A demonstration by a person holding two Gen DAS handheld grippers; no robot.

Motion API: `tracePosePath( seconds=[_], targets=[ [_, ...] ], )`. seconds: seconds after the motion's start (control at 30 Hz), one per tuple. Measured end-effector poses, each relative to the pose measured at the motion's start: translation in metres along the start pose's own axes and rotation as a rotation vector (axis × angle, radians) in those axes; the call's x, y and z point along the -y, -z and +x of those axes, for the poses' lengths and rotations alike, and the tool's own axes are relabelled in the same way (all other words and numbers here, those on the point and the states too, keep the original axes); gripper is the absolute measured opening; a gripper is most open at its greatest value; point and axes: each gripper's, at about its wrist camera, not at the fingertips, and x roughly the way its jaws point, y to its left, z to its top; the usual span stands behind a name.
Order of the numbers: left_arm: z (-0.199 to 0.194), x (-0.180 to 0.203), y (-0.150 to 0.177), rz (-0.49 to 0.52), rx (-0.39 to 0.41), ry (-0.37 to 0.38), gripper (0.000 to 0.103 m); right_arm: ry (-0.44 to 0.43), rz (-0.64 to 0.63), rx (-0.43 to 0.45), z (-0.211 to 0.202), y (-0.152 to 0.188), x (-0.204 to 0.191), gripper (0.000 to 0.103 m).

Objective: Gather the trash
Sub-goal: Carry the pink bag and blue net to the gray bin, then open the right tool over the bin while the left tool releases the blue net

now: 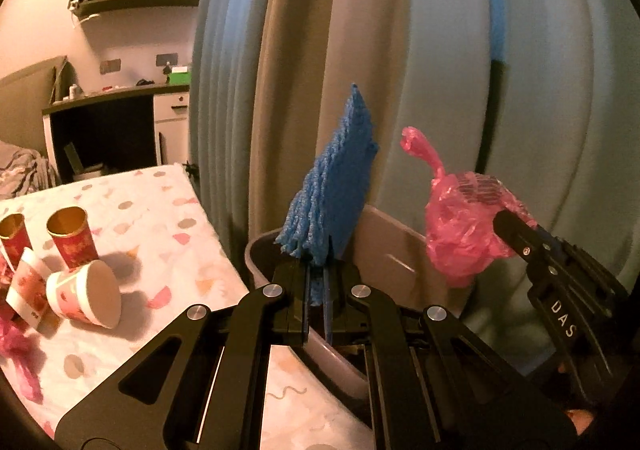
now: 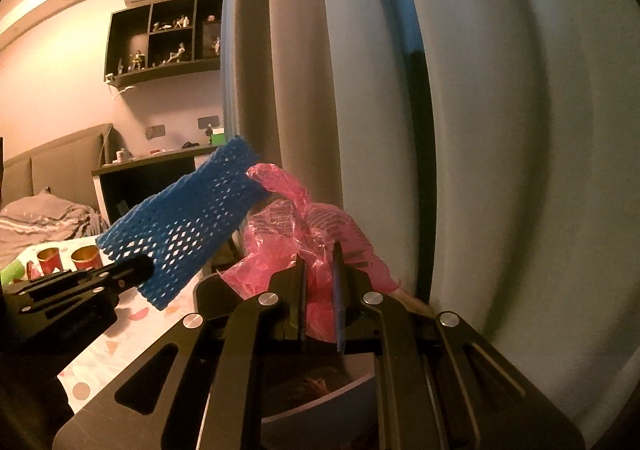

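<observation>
Two pieces of trash are being carried at once here. The blue foam net (image 1: pixel 332 185) is being pinched flat between the closed jaws of the left gripper (image 1: pixel 318 270), standing upright above the grey bin (image 1: pixel 260 250), which is sitting just right of the patterned table (image 1: pixel 168 217). To its right, the pink plastic bag (image 1: pixel 460 230) is being clamped in the right gripper (image 2: pixel 320 274), jaws nearly together on the crumpled film, also over the bin's mouth.

Both items are being judged light and soft: the net springy and easily squashed, the bag slippery and thin, best taken at a bunched fold rather than a loose flap. On the table's left, paper cups (image 1: pixel 72 238) are being left for later, two upright, others tipped over; being stiff but crushable, they look best gripped at the rim.
</observation>
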Motion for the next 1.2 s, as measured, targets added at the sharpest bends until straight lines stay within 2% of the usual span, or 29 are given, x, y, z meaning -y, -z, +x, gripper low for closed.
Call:
tracePosePath(
  seconds=[0.77, 0.9, 1.13, 1.17, 1.2],
  targets=[
    [0.032, 0.008, 0.005, -0.02, -0.065, 0.021, 0.004, -0.007, 0.031, -0.043, 0.016, -0.003, 0.007, 0.012],
    [0.033, 0.011, 0.006, -0.02, -0.074, 0.026, 0.004, -0.008, 0.032, -0.047, 0.017, -0.005, 0.007, 0.016],
    [0.038, 0.008, 0.008, -0.047, -0.092, 0.058, 0.004, -0.013, 0.04, -0.053, 0.019, -0.003, 0.01, 0.034],
    [0.038, 0.007, 0.009, -0.053, -0.094, 0.066, 0.006, -0.013, 0.04, -0.053, 0.019, -0.003, 0.01, 0.035],
    [0.039, 0.006, 0.009, -0.058, -0.093, 0.072, 0.012, -0.012, 0.041, -0.052, 0.019, -0.003, 0.01, 0.036]
  ],
)
